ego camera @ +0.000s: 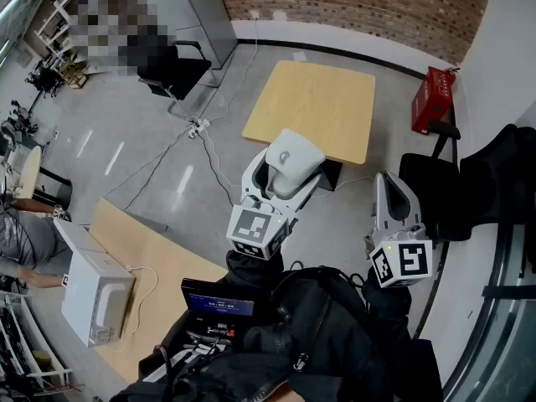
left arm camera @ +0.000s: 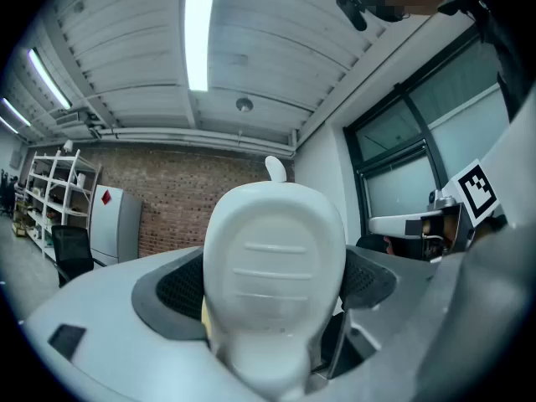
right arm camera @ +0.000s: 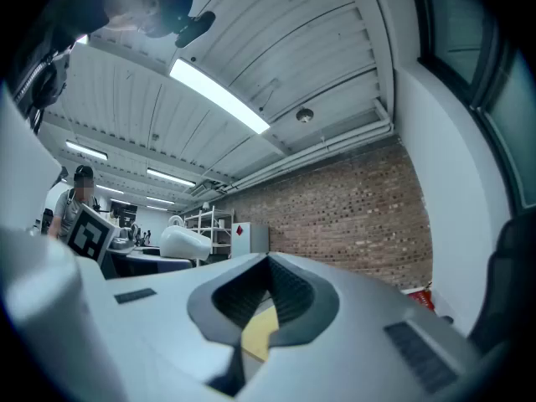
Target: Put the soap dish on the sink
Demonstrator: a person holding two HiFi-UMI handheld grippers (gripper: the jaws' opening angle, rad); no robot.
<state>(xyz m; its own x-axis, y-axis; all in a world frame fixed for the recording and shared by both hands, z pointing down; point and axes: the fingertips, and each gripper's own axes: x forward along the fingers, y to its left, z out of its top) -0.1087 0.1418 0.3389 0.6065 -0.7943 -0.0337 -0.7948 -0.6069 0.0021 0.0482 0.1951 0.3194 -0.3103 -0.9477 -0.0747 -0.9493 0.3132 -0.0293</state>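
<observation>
- The white soap dish [ego camera: 293,151] is squeezed between the two jaws of the left gripper [ego camera: 283,177]. The jaws are spread wide around it.
- The dish is held up in the air, above the grey floor [ego camera: 151,132]. In the head view it is seen at the near edge of a light wooden table [ego camera: 322,99].
- The right gripper [ego camera: 387,182] is held near it, with its jaws pressed together. Nothing is held between them.
- A red box [ego camera: 431,99] is seen past the table, near the brick wall [ego camera: 360,2].

The right claw [right arm camera: 268,262] has jaws together, empty (brick wall [right arm camera: 352,199] beyond, strip light [right arm camera: 219,96] overhead).
</observation>
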